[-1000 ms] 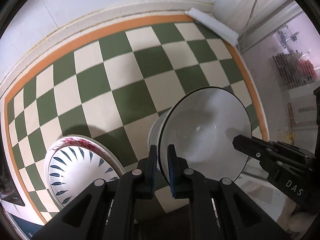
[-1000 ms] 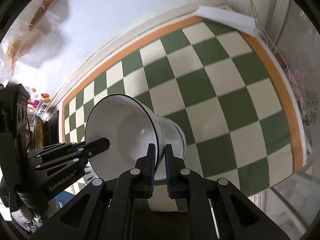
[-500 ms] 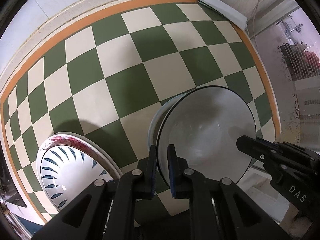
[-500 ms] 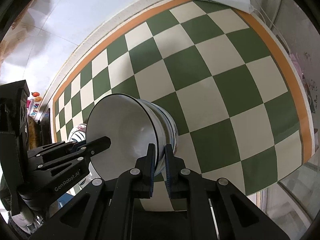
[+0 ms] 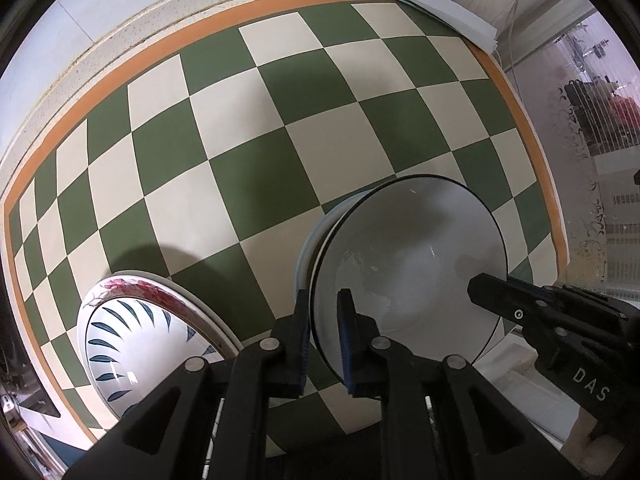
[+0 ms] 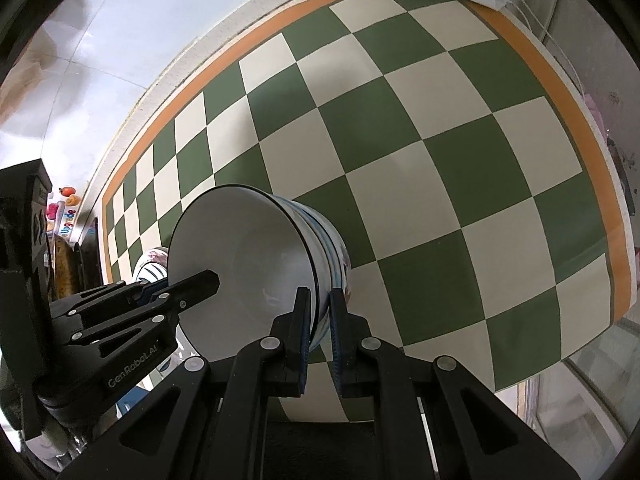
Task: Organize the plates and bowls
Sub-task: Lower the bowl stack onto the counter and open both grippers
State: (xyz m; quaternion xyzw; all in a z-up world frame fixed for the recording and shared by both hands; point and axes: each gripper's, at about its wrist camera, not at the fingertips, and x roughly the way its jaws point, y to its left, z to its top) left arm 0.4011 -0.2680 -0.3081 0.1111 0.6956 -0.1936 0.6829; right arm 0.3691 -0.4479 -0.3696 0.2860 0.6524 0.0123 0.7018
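I pinched the white bowl (image 5: 412, 264) by opposite rim edges, left gripper (image 5: 323, 336) and right gripper (image 6: 319, 332) both clamped, keeping it level while nested in the stacked bowls (image 6: 334, 252) beside the patterned plate (image 5: 136, 344).

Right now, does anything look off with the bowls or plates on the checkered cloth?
Nothing looks broken or spilled. The white bowl sits nested in the bowl stack, with the left gripper and right gripper each clamped on its rim. The leaf-patterned bowl rests on the floral plate.
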